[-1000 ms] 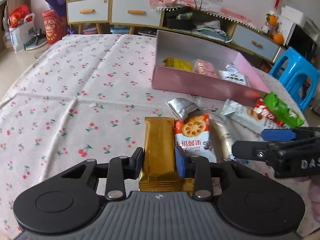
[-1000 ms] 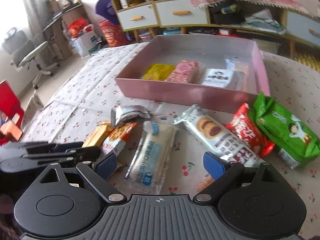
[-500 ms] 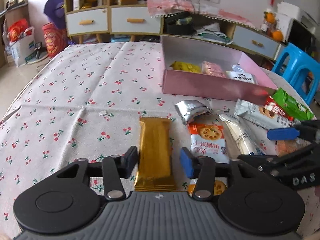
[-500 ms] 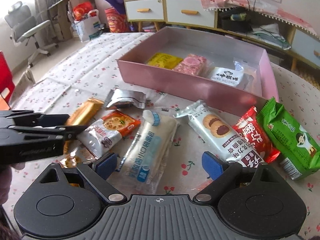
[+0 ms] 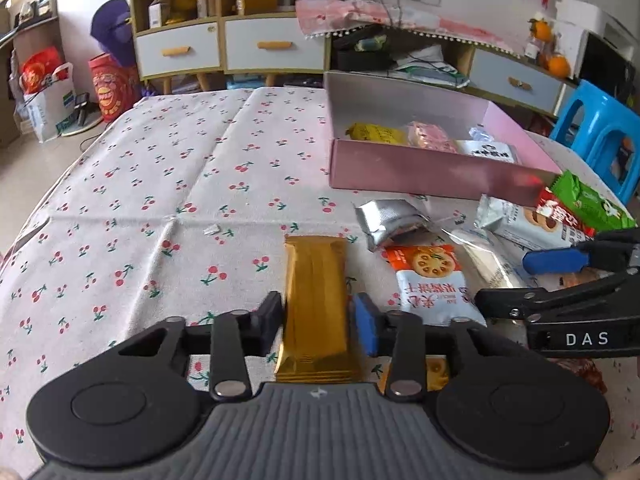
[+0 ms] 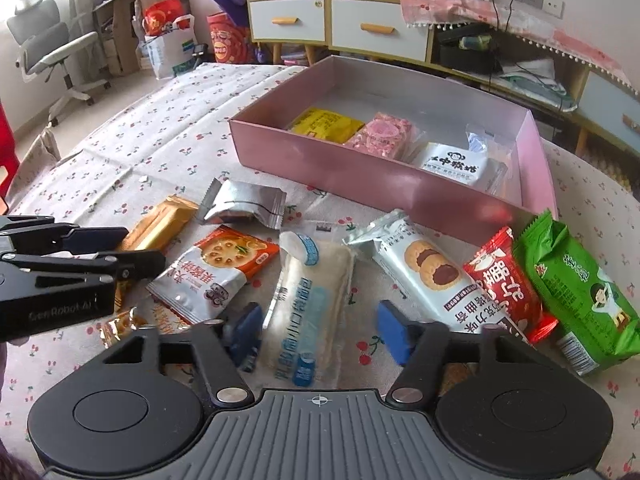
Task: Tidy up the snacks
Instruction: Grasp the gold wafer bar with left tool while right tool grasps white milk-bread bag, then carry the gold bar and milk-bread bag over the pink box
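A gold snack bar (image 5: 316,292) lies on the cherry-print tablecloth (image 5: 160,184). My left gripper (image 5: 319,320) is closing on it, with both pads at the bar's sides. In the right wrist view a long white-and-blue packet (image 6: 308,304) lies between the fingers of my right gripper (image 6: 320,332). Its jaws are closing, and a gap still shows at the right pad (image 6: 394,334). The pink box (image 6: 360,176) behind holds a yellow packet (image 6: 326,124), a pink packet (image 6: 380,134) and a white packet (image 6: 454,164).
Loose on the cloth lie a silver pouch (image 6: 244,204), an orange-and-white biscuit bag (image 6: 216,268), a white cookie pack (image 6: 432,272), a red packet (image 6: 504,284) and a green packet (image 6: 580,296). A blue stool (image 5: 600,132) stands at the right, with cabinets behind the table.
The left jaws opened around the gold bar and closed on it again. The right jaws narrowed from wide open toward the white-and-blue packet.
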The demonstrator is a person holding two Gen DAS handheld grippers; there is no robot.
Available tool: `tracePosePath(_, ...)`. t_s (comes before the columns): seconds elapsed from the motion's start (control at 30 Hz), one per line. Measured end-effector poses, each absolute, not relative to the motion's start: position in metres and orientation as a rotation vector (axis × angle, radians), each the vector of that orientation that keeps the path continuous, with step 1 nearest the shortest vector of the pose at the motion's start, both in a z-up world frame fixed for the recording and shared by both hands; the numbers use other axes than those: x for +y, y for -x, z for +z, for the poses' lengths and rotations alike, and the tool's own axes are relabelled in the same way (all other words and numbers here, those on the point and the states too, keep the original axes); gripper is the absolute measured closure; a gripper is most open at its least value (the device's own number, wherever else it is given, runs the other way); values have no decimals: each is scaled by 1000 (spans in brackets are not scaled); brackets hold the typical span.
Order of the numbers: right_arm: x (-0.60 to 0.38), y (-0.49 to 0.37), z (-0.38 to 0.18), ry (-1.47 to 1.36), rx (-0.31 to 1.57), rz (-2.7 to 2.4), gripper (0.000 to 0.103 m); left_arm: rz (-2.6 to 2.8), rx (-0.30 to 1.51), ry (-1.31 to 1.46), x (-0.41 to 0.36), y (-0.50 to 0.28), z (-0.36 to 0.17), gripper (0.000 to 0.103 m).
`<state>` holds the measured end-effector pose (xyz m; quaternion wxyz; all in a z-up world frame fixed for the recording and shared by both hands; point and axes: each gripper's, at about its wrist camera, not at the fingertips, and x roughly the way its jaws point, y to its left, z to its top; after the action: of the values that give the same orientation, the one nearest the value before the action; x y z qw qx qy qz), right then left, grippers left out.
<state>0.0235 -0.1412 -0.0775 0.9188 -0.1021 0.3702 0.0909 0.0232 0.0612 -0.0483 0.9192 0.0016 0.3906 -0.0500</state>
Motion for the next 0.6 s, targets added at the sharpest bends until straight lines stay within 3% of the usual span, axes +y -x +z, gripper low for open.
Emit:
tracePosePath(0.03, -141, -23, -77, 211, 762, 190, 60, -100, 808, 6, 63, -24, -48, 73)
tracePosePath(0.1, -139, -22, -75, 212, 767, 198, 68, -95, 819, 28, 66, -25, -46, 75)
tracePosePath(0.6, -155, -27, -55, 10, 797, 229, 74, -115, 867, 208, 84, -34, -36, 77)
